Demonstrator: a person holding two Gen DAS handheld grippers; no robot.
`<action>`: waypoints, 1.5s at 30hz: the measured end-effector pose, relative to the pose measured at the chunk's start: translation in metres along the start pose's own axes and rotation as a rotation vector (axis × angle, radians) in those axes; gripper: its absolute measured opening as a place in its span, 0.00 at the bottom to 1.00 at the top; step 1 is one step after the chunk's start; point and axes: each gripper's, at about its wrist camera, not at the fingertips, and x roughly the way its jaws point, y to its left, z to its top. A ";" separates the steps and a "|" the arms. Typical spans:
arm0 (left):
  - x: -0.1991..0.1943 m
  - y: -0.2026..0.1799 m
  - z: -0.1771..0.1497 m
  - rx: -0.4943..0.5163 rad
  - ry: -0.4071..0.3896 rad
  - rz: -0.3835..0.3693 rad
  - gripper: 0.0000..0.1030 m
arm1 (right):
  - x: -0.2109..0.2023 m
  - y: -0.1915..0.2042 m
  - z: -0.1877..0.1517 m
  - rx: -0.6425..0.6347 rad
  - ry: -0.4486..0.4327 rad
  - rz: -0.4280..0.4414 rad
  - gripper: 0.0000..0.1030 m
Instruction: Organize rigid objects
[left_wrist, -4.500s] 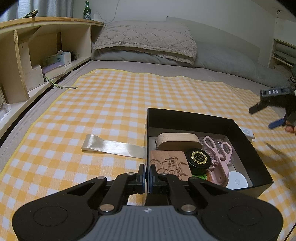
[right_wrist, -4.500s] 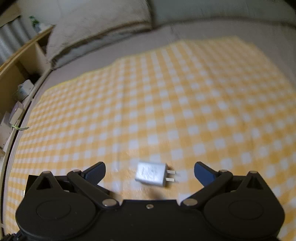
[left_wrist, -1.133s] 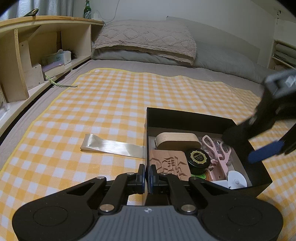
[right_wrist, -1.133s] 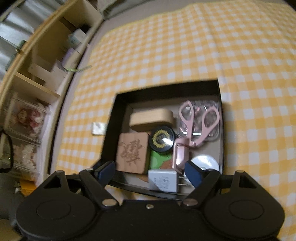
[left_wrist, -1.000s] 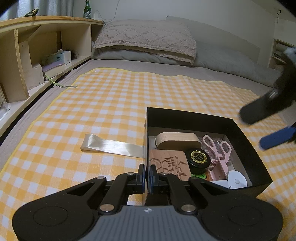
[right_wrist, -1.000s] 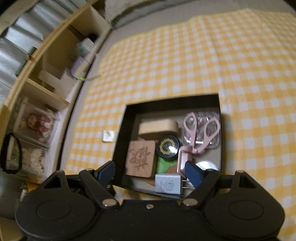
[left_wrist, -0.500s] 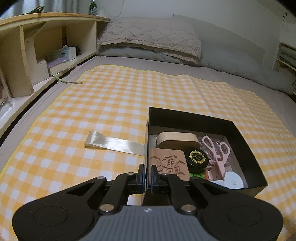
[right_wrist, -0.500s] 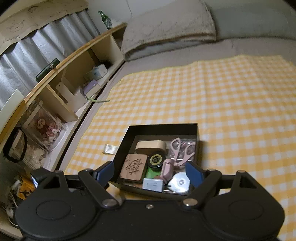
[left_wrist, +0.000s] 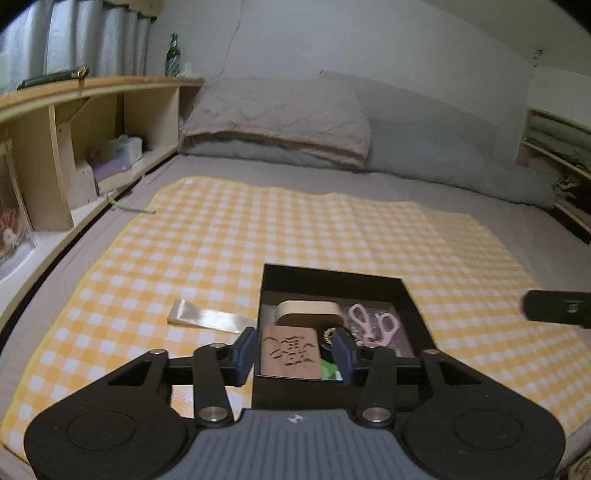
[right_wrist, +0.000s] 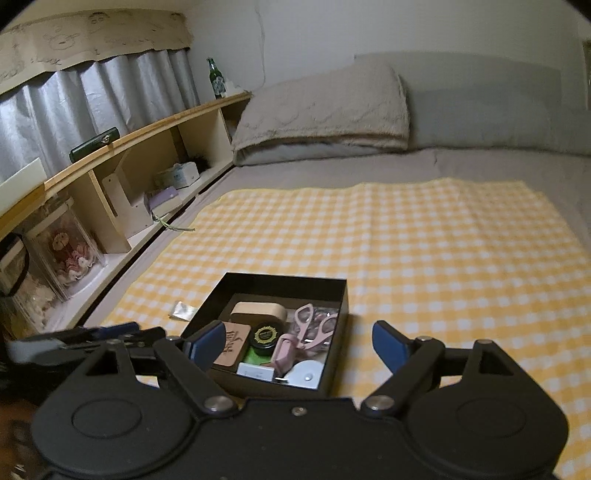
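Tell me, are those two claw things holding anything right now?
No. The left gripper and the right gripper are both open with nothing between their fingers; the scissors and other items lie in the black box.

Left gripper (left_wrist: 294, 352) fingers cover round black tin (left_wrist: 328, 335) in black box (left_wrist: 332, 282), near corner too. Right gripper (left_wrist: 557, 308) cut by frame edge, blurred. Bottle (right_wrist: 217, 78) label unreadable.
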 end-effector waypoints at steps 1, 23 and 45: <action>-0.008 -0.002 0.000 0.008 -0.010 -0.004 0.50 | -0.002 0.001 -0.002 -0.015 -0.012 -0.008 0.86; -0.069 -0.005 -0.012 0.070 -0.095 0.044 0.87 | -0.017 0.006 -0.034 -0.055 -0.103 -0.055 1.00; -0.059 -0.013 -0.017 0.081 -0.112 0.048 1.00 | -0.020 0.001 -0.042 -0.064 -0.124 -0.114 1.00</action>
